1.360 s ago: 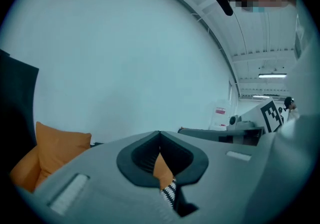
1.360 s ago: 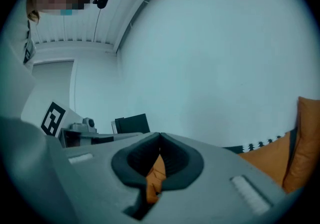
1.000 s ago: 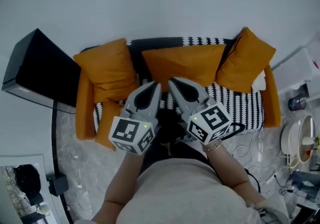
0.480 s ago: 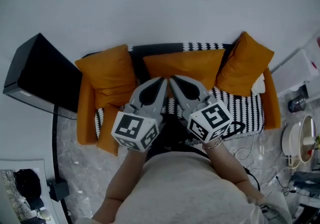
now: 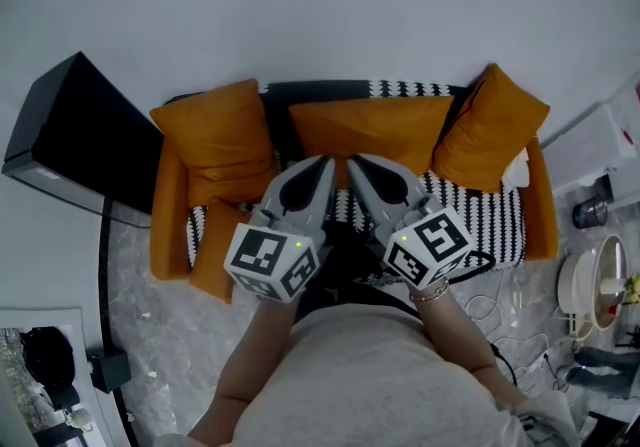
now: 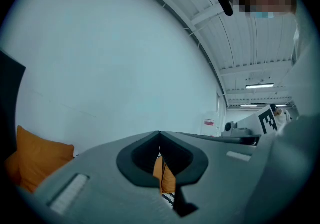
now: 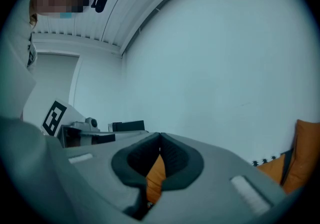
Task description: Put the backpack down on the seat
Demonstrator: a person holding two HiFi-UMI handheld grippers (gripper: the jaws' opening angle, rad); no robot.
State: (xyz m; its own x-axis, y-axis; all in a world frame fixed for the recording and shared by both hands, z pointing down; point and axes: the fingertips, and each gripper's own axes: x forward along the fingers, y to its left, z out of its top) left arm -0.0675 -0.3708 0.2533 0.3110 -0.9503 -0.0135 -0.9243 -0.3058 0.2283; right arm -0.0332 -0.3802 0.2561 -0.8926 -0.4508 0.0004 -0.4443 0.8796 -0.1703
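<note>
Black backpack [image 5: 345,255] half-hidden behind left tongs [image 5: 324,165], right tongs [image 5: 353,161].

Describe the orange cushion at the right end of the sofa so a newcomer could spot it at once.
A sofa with a black-and-white patterned cover stands against the pale wall. Of the orange cushions along its back, the right-end cushion is nearest the head view's right edge. Unlike the middle cushion and left cushion, it is tipped onto a corner like a diamond.
</note>
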